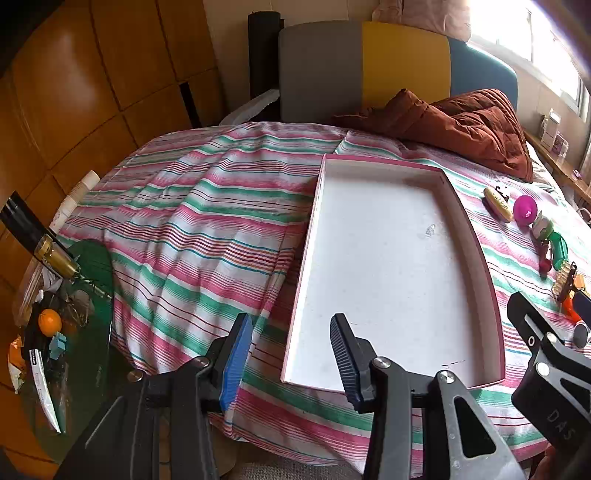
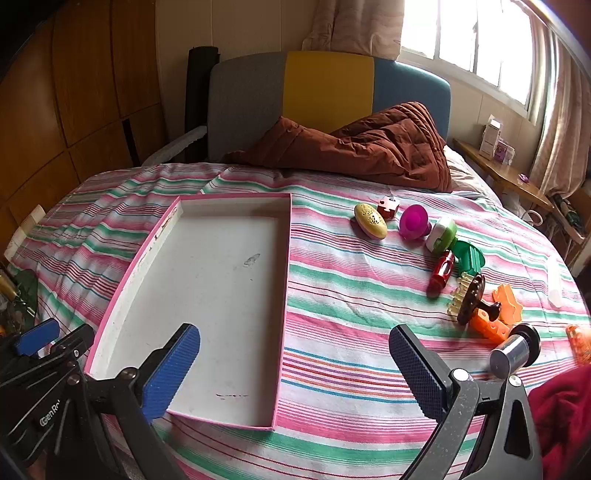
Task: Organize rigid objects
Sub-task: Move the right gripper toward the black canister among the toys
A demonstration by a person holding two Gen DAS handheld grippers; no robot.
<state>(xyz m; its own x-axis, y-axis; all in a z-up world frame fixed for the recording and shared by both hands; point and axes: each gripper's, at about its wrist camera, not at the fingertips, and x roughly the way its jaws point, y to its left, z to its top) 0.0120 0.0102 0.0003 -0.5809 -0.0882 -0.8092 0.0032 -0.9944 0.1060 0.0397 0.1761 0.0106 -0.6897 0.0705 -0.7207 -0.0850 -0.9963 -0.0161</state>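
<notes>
Wood-panelled wall [image 2: 74, 92], grey-yellow-blue headboard [image 2: 325, 88], striped bedspread [image 2: 351, 369], bright window [image 2: 461, 33] — beige curtains [image 2: 561, 129], wooden shelf [image 2: 506, 177]

- Pink-walled tray [image 2: 207, 295], white inside, lies flat and empty on the striped bed [image 2: 351, 369].
- Right of the tray, well apart, small items form a loose row: yellow oval case [image 2: 370, 220], red-and-white cube [image 2: 388, 206] just behind it, magenta cup [image 2: 413, 221] on its side, white-and-green roll [image 2: 441, 235].
- Nearer: green plastic piece [image 2: 469, 256], red cylinder [image 2: 441, 273], brown stamp-like piece [image 2: 472, 299], orange pieces [image 2: 508, 302], silver-and-black cylinder [image 2: 515, 350].
</notes>
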